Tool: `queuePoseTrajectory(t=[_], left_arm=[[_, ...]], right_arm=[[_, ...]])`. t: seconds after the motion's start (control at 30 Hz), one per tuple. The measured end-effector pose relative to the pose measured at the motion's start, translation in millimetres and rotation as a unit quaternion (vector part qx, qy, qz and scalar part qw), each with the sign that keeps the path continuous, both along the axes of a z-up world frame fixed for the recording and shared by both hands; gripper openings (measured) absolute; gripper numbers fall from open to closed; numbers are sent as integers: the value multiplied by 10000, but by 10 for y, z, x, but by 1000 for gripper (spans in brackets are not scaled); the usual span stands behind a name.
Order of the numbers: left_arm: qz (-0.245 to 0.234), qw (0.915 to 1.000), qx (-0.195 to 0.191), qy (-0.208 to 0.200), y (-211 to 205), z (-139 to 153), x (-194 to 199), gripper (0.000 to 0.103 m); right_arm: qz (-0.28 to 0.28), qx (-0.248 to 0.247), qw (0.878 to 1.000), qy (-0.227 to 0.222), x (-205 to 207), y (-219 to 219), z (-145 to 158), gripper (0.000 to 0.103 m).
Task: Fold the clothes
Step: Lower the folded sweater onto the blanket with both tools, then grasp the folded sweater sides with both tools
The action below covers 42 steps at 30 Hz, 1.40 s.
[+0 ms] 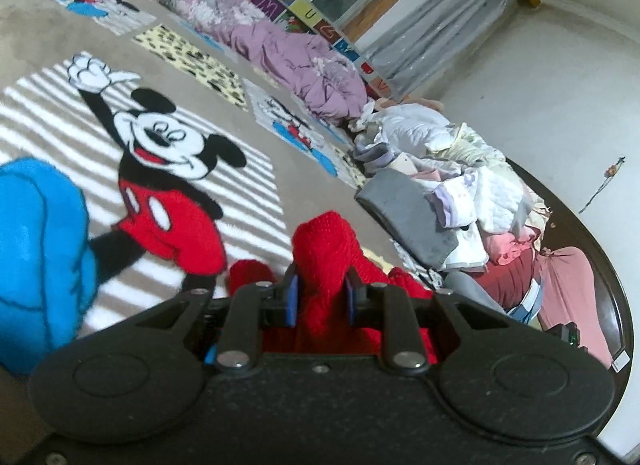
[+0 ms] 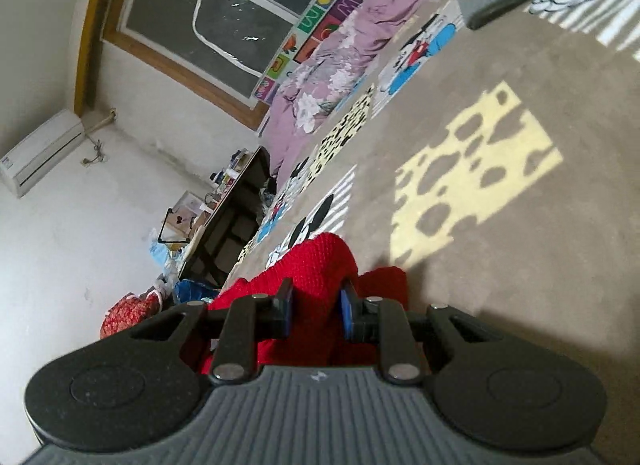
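Observation:
A red knitted garment (image 1: 324,249) bulges up between the blue pads of my left gripper (image 1: 321,297), which is shut on it above the Mickey Mouse blanket (image 1: 168,169). In the right wrist view the same red knit (image 2: 316,265) is pinched between the blue pads of my right gripper (image 2: 316,305), which is also shut on it, held over the brown blanket (image 2: 500,225). The rest of the garment hangs below the grippers and is hidden.
A pile of unfolded clothes (image 1: 460,185) lies at the bed's right end by a dark curved footboard (image 1: 592,265). A crumpled purple quilt (image 1: 256,29) lines the window side. A dark table (image 2: 232,217) with clutter stands by the wall.

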<state>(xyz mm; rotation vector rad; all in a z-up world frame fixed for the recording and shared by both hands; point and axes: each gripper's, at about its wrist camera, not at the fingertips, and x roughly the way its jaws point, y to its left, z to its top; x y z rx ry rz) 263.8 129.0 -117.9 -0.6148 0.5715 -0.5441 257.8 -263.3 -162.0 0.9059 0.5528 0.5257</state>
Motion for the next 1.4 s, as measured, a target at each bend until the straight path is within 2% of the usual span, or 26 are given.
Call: queuePoseTrajectory(t=[0.13,0.2,0.23,0.3,0.33,0.4,0.57,0.7,0.77,0.83,0.87,0.93,1.0,1.1,1.27,1.4], left_arm=[[58,9998,36,177,-7,-61,27,27],[80,9997,83,232,-26,-75,36,34],[87,9996,94,248,-28,-76,38,36],[97,9995,104,275,-29,-75,41,42],[107,9995,99,273,-25,-64,37,43],[184,9994,232,199,-19,9,-14,53],[492,9963,694,-92,15,227,-178,56],[822,9834,1406,-798,-21,475,-402,56],[660,9800,1611,-966,-105,450,-415,56],[470,9762,1801,-1112,-195,411,-418,56],[375,9740,1896,-1184,-239,392,-419,56],[185,9688,2083,-1328,-329,354,-422,56],[-5,9628,2268,-1471,-419,315,-424,56],[-291,9519,2542,-1683,-553,258,-428,56],[-349,9612,2367,-1376,-514,143,-320,56],[-395,9640,2350,-1179,-539,71,-307,57]], right_arm=[[-125,-65,9998,117,9,-5,-56,37],[-189,-80,9997,167,5,-14,-65,41],[-227,-110,9995,184,1,-14,-62,47],[-304,-179,9991,214,-9,-14,-52,47],[-349,-258,9988,205,-27,-10,-25,51],[-430,-411,9981,152,-76,-7,41,52],[-626,-1077,9920,-187,-272,-7,278,52],[-637,-1716,9801,-770,-484,28,477,52],[-443,-2058,9703,-1192,-591,115,579,52],[-169,-2511,9540,-1629,-657,274,670,52],[-47,-2646,9480,-1767,-659,339,693,56],[150,-2817,9401,-1914,-631,443,703,63],[306,-2913,9358,-1959,-578,523,684,66],[421,-2926,9378,-1819,-460,549,591,67],[553,-2709,9476,-1597,-364,529,465,72],[598,-2482,9568,-1389,-313,505,335,73]])
